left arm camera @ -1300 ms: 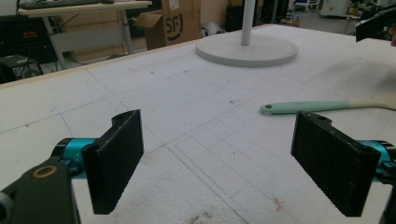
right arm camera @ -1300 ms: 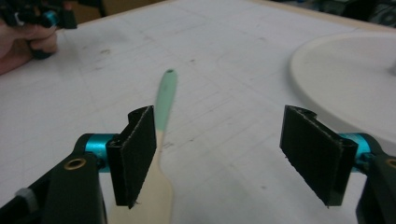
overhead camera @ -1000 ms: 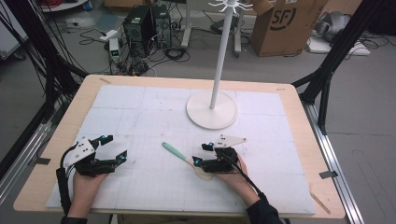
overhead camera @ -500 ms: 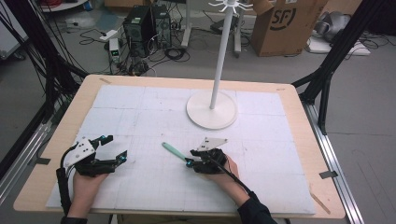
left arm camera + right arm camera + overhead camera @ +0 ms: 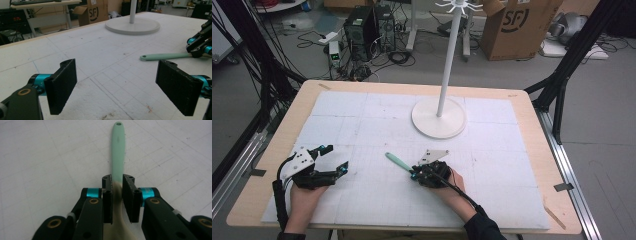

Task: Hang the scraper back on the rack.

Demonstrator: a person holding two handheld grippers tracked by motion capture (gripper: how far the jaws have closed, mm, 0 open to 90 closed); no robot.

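High view: green-handled spatula (image 5: pixel 398 162) flat on white mat (image 5: pixel 362 125), long axis diagonal, handle end pointing up-left, away from person. Right gripper (image 5: pixel 416 173) at its near end; jaws just been closing, utensil neck between them. Left gripper (image 5: pixel 334 159) well apart, jaws spread, nothing between.

Left gripper view: spatula (image 5: pixel 165 56) lies level, hole end leftward; stand base (image 5: pixel 132 25) beyond.

Right gripper view: handle (image 5: pixel 118 150) runs straight ahead; pads pinch cream neck.

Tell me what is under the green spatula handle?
Under the green spatula handle lies the white gridded mat. The right gripper fingers have just closed around its neck, so the mat directly below there is covered.
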